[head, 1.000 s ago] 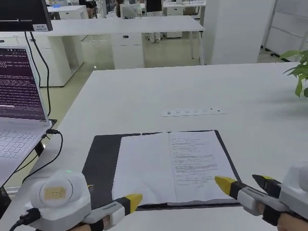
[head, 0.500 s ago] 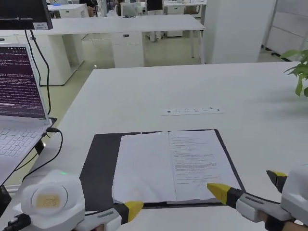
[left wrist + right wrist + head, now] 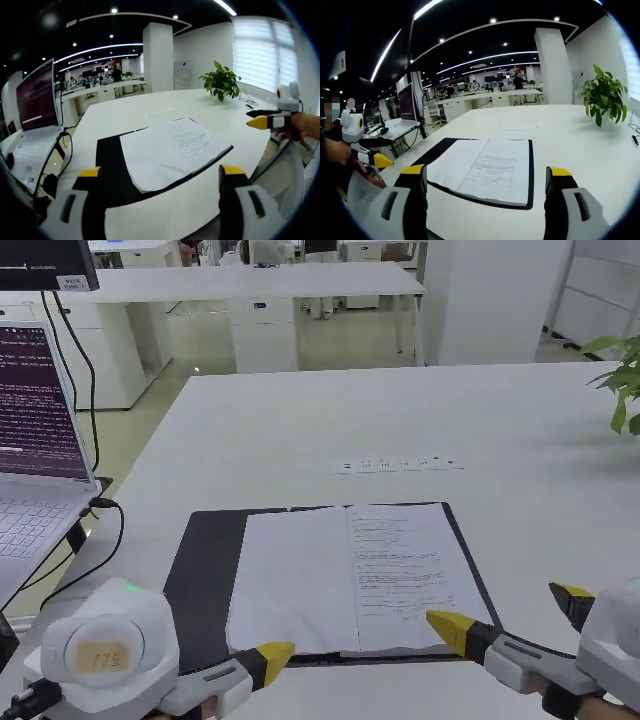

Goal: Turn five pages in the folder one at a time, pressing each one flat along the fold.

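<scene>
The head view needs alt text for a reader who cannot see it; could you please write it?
An open black folder lies on a white table, left page blank, right page printed. The left gripper and right gripper are held near its front edge, fingers open. A laptop stands at left.

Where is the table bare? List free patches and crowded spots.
Bare: the white table beyond the flush row of sockets, and the stretch between the open black folder and the potted green plant. Crowded: the left edge, by the open silver laptop.
</scene>
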Demonstrator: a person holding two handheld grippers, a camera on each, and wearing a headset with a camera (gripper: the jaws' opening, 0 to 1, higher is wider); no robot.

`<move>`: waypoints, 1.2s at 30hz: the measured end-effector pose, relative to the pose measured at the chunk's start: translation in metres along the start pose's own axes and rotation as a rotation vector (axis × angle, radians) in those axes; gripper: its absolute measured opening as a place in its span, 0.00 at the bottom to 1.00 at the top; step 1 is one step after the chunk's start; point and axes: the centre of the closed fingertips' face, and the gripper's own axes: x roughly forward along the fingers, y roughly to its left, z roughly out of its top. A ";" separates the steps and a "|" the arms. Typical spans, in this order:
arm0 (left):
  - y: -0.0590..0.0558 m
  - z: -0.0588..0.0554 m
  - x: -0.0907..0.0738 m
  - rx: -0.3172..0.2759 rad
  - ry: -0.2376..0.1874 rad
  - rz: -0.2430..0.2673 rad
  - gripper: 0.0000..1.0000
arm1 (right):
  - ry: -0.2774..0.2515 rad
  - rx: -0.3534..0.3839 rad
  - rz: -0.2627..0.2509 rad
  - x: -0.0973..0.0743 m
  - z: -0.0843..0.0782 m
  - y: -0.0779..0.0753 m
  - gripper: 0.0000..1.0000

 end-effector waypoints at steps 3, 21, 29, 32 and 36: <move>-0.008 -0.003 0.008 0.003 0.021 -0.016 0.95 | -0.002 -0.006 0.010 0.005 -0.001 0.002 0.98; -0.052 -0.022 0.069 0.048 0.105 -0.090 0.91 | 0.049 0.011 0.035 0.022 -0.018 -0.002 0.98; -0.079 -0.020 0.099 0.063 0.120 -0.153 0.88 | 0.042 0.035 0.032 0.019 -0.018 -0.008 0.97; -0.091 -0.017 0.112 0.065 0.120 -0.177 0.86 | 0.038 0.031 0.044 0.020 -0.015 -0.006 0.96; -0.110 -0.012 0.132 0.078 0.117 -0.214 0.84 | 0.036 0.019 0.060 0.020 -0.011 -0.004 0.95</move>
